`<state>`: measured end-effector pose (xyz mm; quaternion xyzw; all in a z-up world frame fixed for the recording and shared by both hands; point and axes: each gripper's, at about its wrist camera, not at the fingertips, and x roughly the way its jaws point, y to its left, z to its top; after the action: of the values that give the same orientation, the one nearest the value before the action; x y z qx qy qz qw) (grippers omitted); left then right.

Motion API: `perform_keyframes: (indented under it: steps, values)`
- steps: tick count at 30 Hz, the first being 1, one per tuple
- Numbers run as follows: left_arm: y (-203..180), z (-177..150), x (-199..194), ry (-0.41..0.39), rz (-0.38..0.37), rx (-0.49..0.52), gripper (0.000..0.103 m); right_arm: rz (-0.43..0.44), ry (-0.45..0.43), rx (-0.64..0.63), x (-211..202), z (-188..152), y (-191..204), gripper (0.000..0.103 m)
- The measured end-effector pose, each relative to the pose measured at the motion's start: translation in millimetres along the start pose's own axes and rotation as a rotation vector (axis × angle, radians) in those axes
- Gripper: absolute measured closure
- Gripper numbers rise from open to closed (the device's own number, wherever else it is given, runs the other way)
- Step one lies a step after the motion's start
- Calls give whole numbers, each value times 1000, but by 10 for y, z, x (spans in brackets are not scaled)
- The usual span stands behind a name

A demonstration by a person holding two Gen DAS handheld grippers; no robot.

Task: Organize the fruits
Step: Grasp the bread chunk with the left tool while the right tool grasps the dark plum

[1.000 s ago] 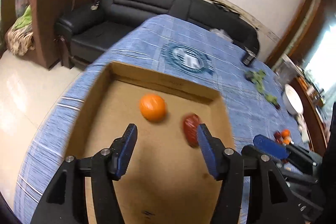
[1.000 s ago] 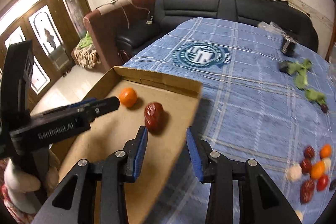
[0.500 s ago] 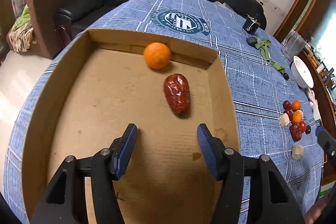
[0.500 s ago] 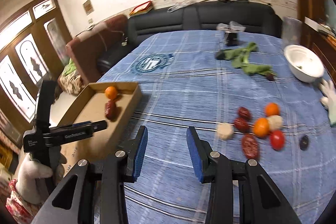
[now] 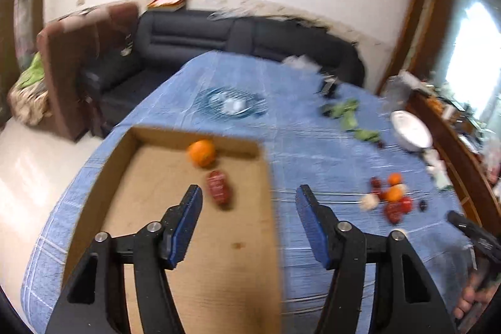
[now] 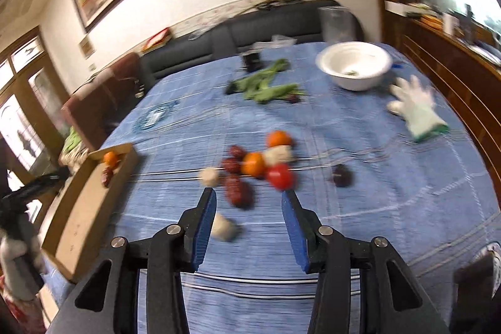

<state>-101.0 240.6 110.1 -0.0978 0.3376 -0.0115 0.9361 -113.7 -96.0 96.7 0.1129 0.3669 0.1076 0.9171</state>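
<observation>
Two handheld grippers above a table under a blue checked tablecloth (image 6: 391,177). Left gripper (image 5: 249,216) spread wide, empty, hovering over the right wall of a shallow cardboard box (image 5: 219,271); inside, toward 12 o'clock from its fingertips, an orange (image 5: 202,152) against the far wall and a wrinkled red date (image 5: 219,191) just nearer. Right gripper (image 6: 249,216) also spread wide, empty, aimed at the loose fruit pile: a dark red date (image 6: 238,191) just past the fingertips at 12 o'clock, a red tomato (image 6: 280,176) at 1 o'clock, an orange-coloured fruit (image 6: 253,165) beyond, a pale chunk (image 6: 209,177) at 11 o'clock, another pale piece (image 6: 224,229) touching the left finger's inner side. Probably a reach for the next fruit: best to pick one piece at the pile's near edge, straddle it squarely, close gently to avoid bruising or nudging neighbours. Both views smeared by motion; pale pieces and a dark round item (image 6: 341,175) at 2 o'clock not identifiable. White bowl (image 6: 355,64), leafy greens (image 6: 266,83) and a white glove (image 6: 416,105) farther back. Box's near end cut off.
</observation>
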Motion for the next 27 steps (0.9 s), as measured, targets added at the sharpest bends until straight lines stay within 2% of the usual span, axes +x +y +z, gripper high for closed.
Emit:
perform_keyframes:
  steps: [4,8,13,17,27]
  values:
    - [-413,-59,14,32,-124,36,38,-27,12,62,28,-10,-293,55]
    - [-846,-226,208,79,-182,104,38,-53,27,86,116,-28,-471,56]
    - [-1307,-477,528,164,-228,162,38,-80,52,98,258,-26,-658,56]
    - [-1581,-555,728,200,-257,183,38,-107,80,102,413,35,-777,56]
    - [-2004,-684,1109,212,-268,272,39,-159,104,60,830,234,-791,56]
